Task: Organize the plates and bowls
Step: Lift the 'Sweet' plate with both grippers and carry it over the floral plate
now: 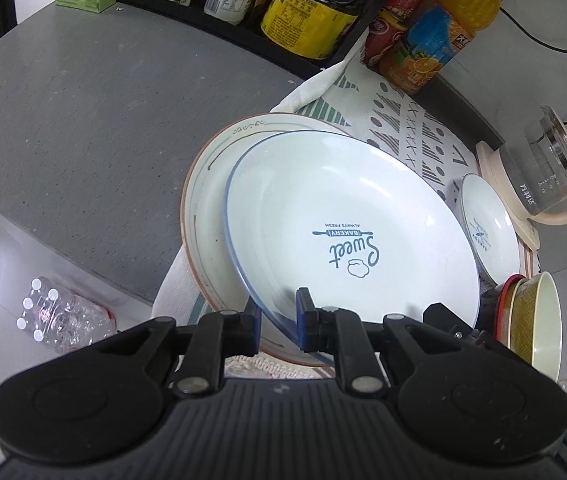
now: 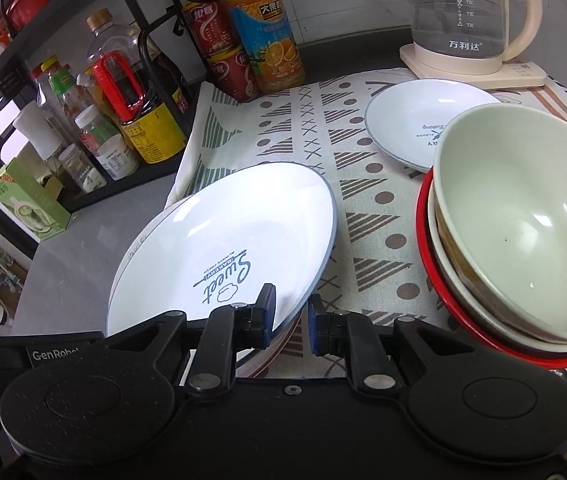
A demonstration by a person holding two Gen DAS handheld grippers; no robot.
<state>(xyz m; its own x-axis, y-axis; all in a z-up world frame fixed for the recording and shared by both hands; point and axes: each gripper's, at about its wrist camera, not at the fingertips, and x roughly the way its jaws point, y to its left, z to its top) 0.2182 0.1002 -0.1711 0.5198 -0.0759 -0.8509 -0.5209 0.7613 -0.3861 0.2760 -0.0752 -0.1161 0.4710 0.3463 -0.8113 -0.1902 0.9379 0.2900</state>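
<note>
L gripper (image 1: 279, 322) pinches the near rim of the Sweet Bakery plate (image 1: 347, 220), tilted over the brown-rim plate (image 1: 203, 200) at its 9 o'clock. R gripper (image 2: 289, 316) straddles the same plate's rim w/ a gap showing, can't tell if it's clamped. Small plate (image 2: 415, 120) at 1 o'clock, bowl stack (image 2: 523, 220) at 3, all on patterned cloth (image 2: 363, 208).

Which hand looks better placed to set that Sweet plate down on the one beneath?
Probably both: the left gripper and right gripper each straddle the Sweet plate's rim, which tilts over the brown-rimmed plate.
</note>
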